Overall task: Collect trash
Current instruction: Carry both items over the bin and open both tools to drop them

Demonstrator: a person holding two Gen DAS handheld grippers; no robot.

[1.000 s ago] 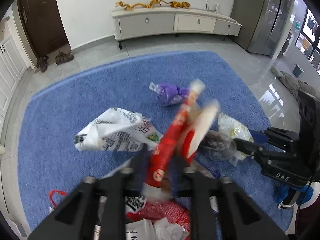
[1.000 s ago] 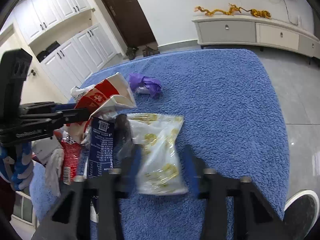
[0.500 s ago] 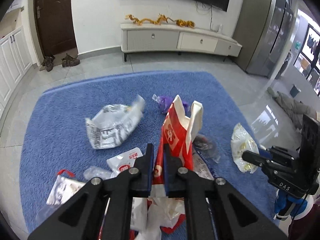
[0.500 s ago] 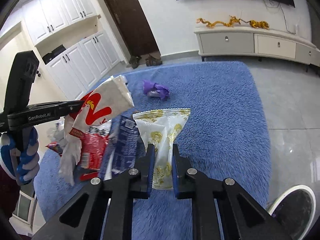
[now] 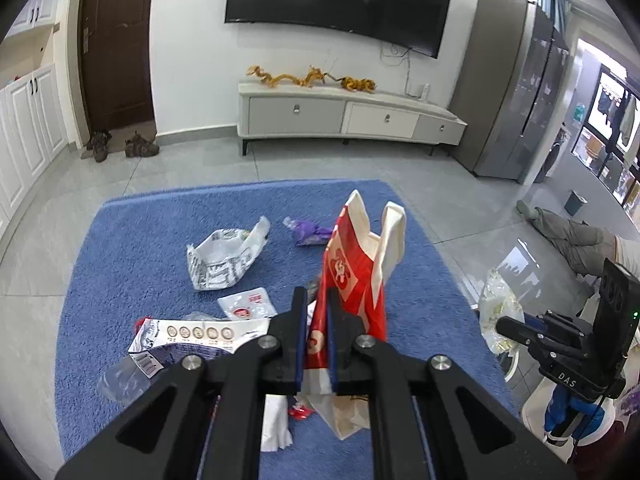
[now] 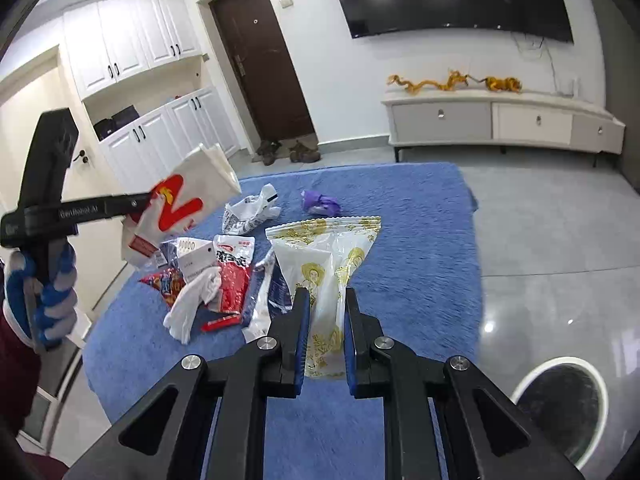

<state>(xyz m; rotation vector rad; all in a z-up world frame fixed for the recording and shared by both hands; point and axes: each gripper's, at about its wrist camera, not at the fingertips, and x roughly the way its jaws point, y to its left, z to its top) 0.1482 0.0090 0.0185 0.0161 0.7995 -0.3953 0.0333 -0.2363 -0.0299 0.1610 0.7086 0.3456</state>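
Observation:
My left gripper point(image 5: 317, 300) is shut on a red and white paper bag point(image 5: 356, 272) and holds it up above the blue rug point(image 5: 132, 240); the bag also shows in the right wrist view point(image 6: 180, 200). My right gripper point(image 6: 326, 300) is shut on a white and yellow snack wrapper point(image 6: 328, 248), lifted over the rug's right part; it shows in the left wrist view point(image 5: 498, 312). Several wrappers lie on the rug: a white printed bag point(image 5: 224, 256), a purple wrapper point(image 5: 310, 232), a red packet point(image 6: 234, 276).
A round white trash bin point(image 6: 560, 400) stands on the grey tile floor at the lower right. A white TV cabinet point(image 5: 344, 116) lines the far wall. Shoes point(image 5: 120, 148) sit by the brown door. White cupboards point(image 6: 172, 132) stand on the left.
Both grippers have risen with their loads: the red and white bag and the yellow wrapper are now lifted higher above the rug, and the views tilt up toward the wall.

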